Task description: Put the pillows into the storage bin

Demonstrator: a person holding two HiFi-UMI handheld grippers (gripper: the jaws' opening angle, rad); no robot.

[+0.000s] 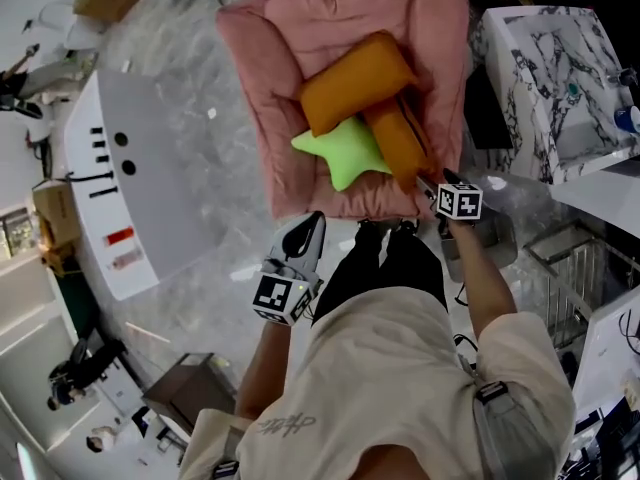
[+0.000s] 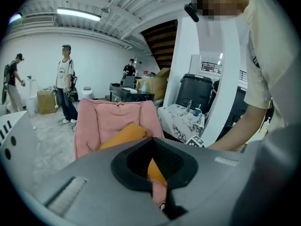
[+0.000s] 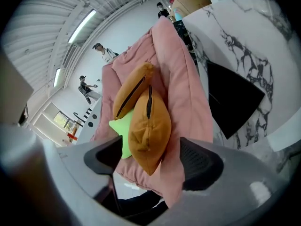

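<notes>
The pink padded storage bin [image 1: 250, 58] fills the upper middle of the head view and stands on the grey floor [image 1: 190, 118]. 3 pillows lie in it. 1 orange pillow [image 1: 355, 80] lies across the middle. A 2nd orange pillow [image 1: 400, 143] runs from under it toward the lower right rim. A green star pillow [image 1: 345, 151] lies below the 1st, just left of the 2nd and touching both.

The right gripper [image 1: 428, 183] is at the bin's lower right rim, by the end of the 2nd orange pillow. In the right gripper view its fingers [image 3: 200, 161] stand wide apart. The corner of that orange pillow [image 3: 149, 126] hangs between them with a gap to each pad, so nothing is gripped. The green star [image 3: 123, 131] shows at its left and the bin's pink wall [image 3: 188, 79] at its right.

The left gripper [image 1: 312, 226] is in the lower middle of the head view, short of the bin's near rim and pointing toward it. In its own view the fingers [image 2: 136, 159] are closed together, with nothing between them. The bin [image 2: 94, 121] and an orange pillow [image 2: 124, 133] show beyond.

A marble-patterned surface [image 1: 540, 58] stands at the right of the frame.
</notes>
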